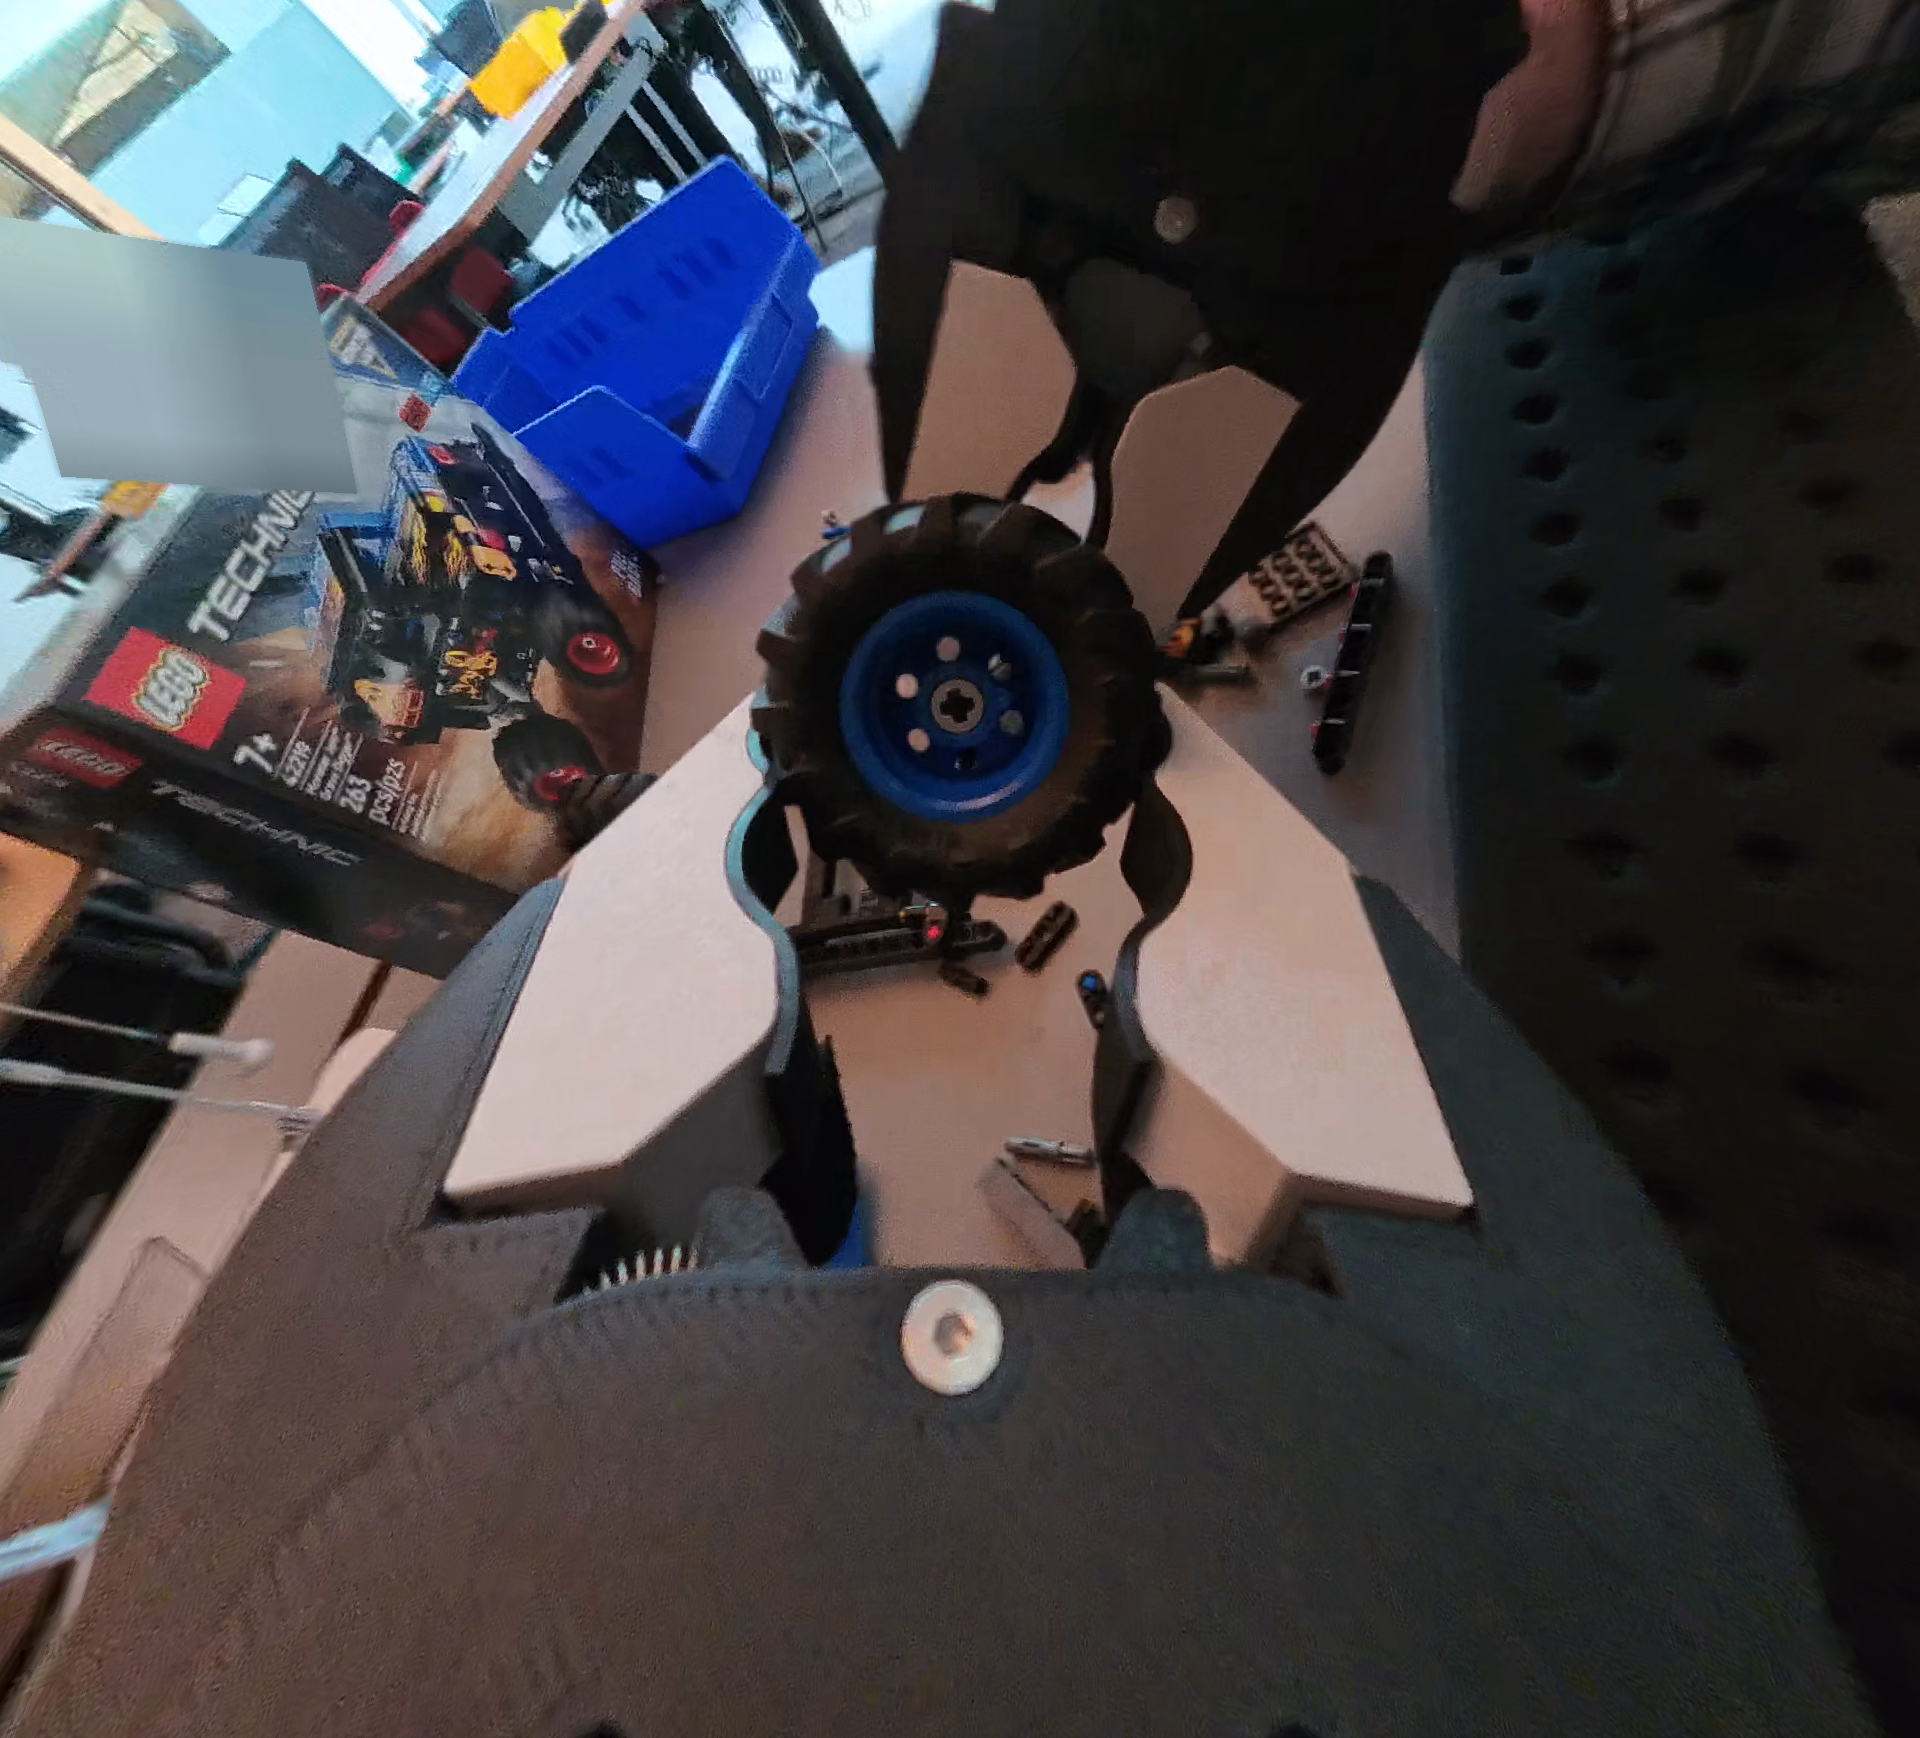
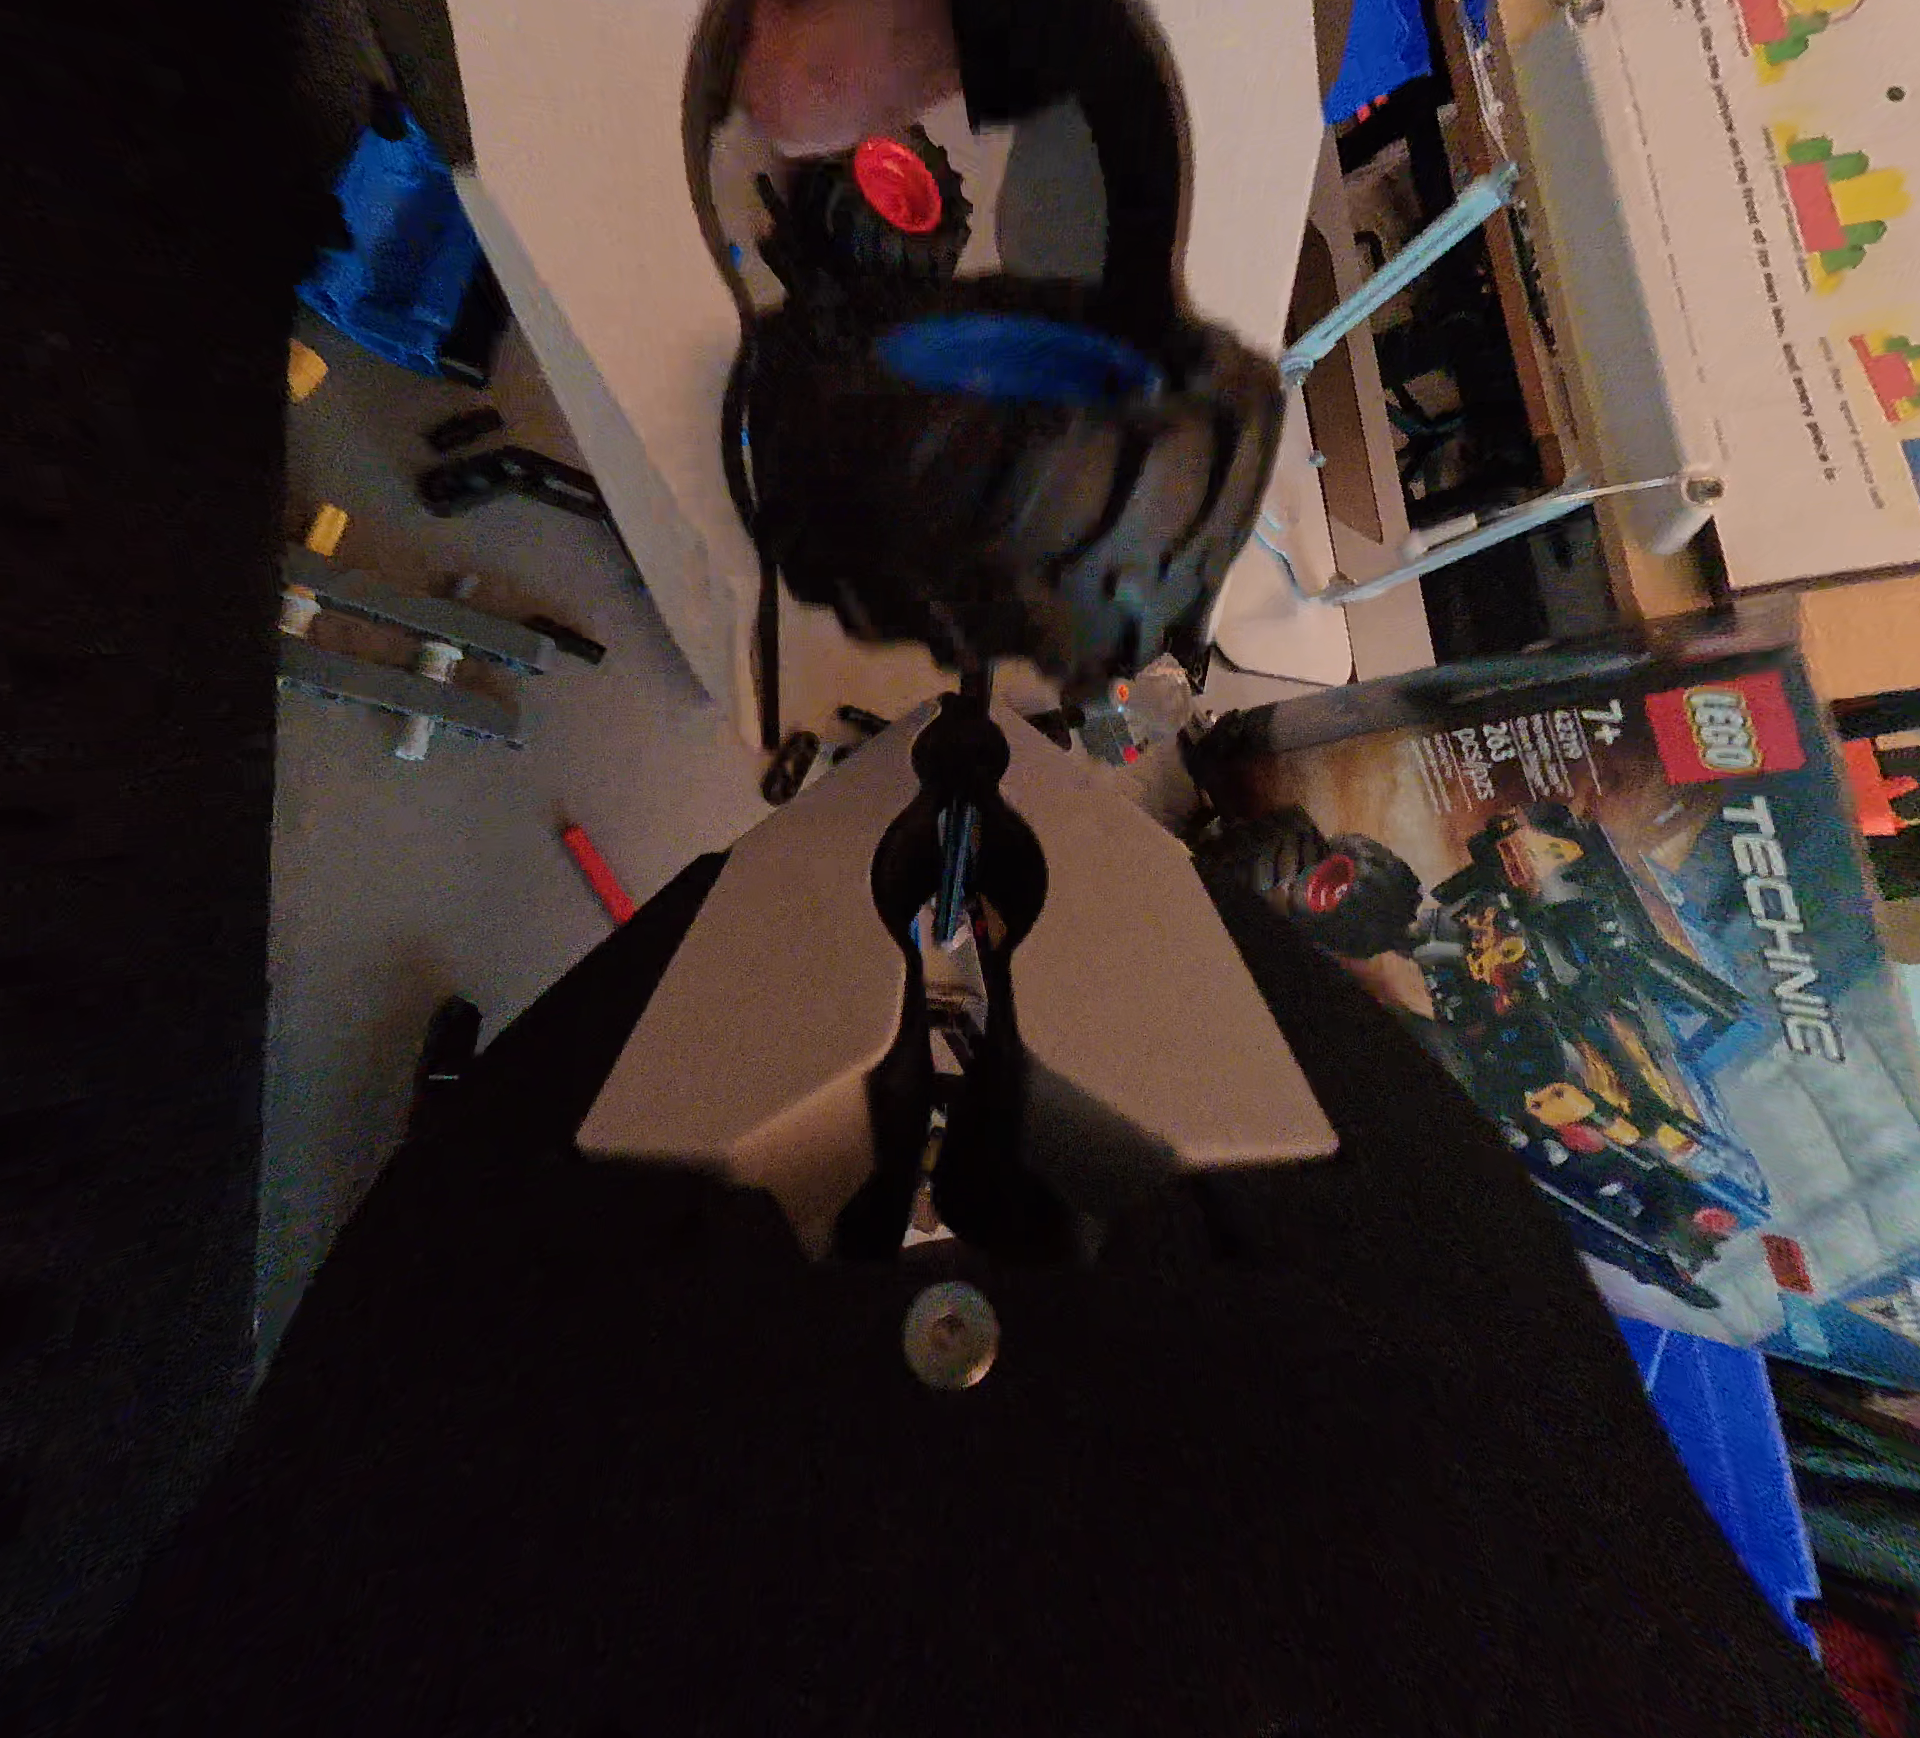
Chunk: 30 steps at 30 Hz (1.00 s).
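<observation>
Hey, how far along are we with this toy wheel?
Done: the black tyre sits on the blue-rimmed wheel. In hand: the left gripper flanks that wheel, apparently clamping it; the right gripper is shut on a thin rod pointing at it. Left: a black beam and small pieces lie loose on the table.

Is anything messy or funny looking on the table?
Yes. Small loose pieces lie scattered over the table instead of in the blue bin, which lies tipped on its side. The toy box sits askew. The black wheel with the blue hub looks fine.
</observation>
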Motion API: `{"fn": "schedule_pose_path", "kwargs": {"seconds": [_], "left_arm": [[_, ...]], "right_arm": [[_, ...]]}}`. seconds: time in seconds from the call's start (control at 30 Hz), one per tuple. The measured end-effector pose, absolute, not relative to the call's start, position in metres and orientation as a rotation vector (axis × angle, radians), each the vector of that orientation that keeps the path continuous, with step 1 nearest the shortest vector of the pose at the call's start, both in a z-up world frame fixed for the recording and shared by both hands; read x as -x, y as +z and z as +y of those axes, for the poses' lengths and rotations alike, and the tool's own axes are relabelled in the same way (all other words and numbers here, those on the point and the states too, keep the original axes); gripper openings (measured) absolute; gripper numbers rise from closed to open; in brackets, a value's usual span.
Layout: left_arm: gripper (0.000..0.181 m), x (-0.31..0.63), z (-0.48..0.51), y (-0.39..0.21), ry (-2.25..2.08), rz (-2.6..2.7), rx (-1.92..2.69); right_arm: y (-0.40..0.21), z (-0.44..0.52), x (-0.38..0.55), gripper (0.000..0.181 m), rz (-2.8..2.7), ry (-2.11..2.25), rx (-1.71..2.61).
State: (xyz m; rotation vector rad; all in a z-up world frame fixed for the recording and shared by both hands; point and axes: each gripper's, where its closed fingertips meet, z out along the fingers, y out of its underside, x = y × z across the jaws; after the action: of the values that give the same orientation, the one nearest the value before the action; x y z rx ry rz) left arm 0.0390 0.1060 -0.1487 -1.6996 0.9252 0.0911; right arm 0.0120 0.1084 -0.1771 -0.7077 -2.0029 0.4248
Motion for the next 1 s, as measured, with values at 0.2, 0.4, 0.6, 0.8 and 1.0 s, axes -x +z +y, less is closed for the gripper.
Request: {"fn": "schedule_pose_path", "kwargs": {"seconds": [0.2,0.4,0.6,0.8,1.0], "left_arm": [[0.063,-0.031,0.099,-0.117,-0.319,0.719,1.616],[0.063,-0.029,0.096,-0.112,-0.46,0.689,1.539],[0.063,-0.04,0.094,-0.104,-0.582,0.674,1.471],[0.063,-0.04,0.098,-0.112,-0.552,0.683,1.493],[0.062,-0.042,0.096,-0.107,-0.545,0.682,1.491]], "right_arm": [[-0.156,0.111,-0.018,0.0,-1.906,0.713,0.842],[-0.123,0.087,-0.018,0.022,-1.873,0.907,0.833],[-0.106,0.076,-0.009,0.004,-1.788,1.022,0.852],[-0.105,0.075,-0.012,0.004,-1.802,0.975,0.833],[-0.103,0.073,-0.015,0.004,-1.785,0.943,0.79]]}}
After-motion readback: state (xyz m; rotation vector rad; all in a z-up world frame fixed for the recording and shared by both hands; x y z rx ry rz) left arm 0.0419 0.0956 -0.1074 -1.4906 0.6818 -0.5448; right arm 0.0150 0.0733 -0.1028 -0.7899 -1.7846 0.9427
